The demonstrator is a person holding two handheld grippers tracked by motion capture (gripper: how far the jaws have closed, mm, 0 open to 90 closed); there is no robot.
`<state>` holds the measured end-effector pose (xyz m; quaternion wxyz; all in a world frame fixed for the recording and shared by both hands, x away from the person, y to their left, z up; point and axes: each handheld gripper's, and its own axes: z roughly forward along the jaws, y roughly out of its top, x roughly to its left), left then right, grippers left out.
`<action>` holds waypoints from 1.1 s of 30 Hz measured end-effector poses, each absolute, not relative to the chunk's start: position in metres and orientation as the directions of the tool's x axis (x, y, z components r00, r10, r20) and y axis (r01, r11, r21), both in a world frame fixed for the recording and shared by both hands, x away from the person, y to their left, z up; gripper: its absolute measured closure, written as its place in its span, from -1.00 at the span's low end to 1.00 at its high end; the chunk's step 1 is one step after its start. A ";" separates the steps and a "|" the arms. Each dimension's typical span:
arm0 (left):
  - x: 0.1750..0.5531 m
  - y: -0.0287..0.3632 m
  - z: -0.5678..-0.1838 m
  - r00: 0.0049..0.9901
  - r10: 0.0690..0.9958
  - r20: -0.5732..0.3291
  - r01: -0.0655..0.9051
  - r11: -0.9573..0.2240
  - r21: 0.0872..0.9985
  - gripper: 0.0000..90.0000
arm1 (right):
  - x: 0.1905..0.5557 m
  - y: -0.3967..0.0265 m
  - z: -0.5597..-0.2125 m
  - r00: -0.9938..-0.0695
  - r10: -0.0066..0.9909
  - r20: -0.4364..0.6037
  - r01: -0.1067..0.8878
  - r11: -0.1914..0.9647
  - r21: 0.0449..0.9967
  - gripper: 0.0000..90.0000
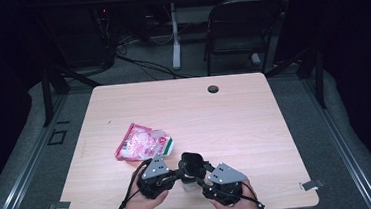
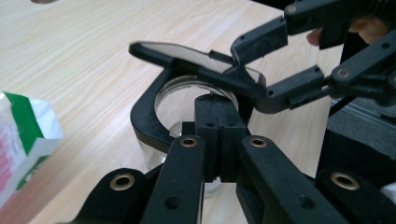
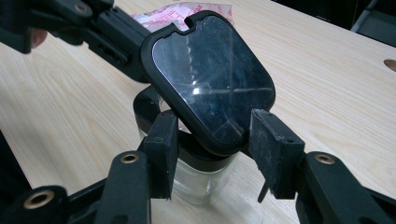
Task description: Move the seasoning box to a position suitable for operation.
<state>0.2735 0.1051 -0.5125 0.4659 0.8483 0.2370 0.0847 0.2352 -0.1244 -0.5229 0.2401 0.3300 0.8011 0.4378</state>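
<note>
A small glass jar [image 1: 190, 183] with a black collar and a hinged black lid [image 1: 192, 160] stands near the table's front edge. My left gripper [image 2: 219, 135] is shut on the jar's collar [image 2: 149, 121], pads pressed together at the rim. The lid [image 3: 210, 79] is tilted up. My right gripper [image 3: 215, 144] has a pad against each side edge of the lid near its hinge. In the left gripper view the right gripper [image 2: 261, 70] reaches in from the right onto the lid [image 2: 182, 53]. The glass body [image 3: 201, 179] shows below the collar.
A pink and white packet [image 1: 144, 142] with a green corner lies just left of and behind the jar, also seen as the packet [image 2: 23, 135] at the left edge. The wooden table [image 1: 234, 115] has a cable hole [image 1: 213, 88] at the back. A chair [image 1: 240, 27] stands beyond.
</note>
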 end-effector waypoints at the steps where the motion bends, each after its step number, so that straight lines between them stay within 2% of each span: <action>1: 0.274 0.105 -0.514 0.874 0.479 -0.078 0.325 -0.459 0.827 1.00 | 0.235 -0.125 -0.523 -0.667 0.739 -0.093 0.320 0.398 0.860 0.17; 21: 0.273 0.103 -0.520 0.884 0.460 -0.083 0.322 -0.470 0.822 1.00 | 0.236 -0.133 -0.518 -0.660 0.750 -0.031 0.347 0.341 0.874 0.36; 26: 0.273 0.102 -0.520 0.883 0.461 -0.085 0.324 -0.469 0.822 1.00 | 0.233 -0.141 -0.513 -0.654 0.757 -0.003 0.351 0.307 0.885 0.63; 33: 0.273 0.103 -0.520 0.884 0.459 -0.085 0.323 -0.469 0.822 1.00 | 0.232 -0.149 -0.511 -0.647 0.762 0.022 0.363 0.282 0.888 0.77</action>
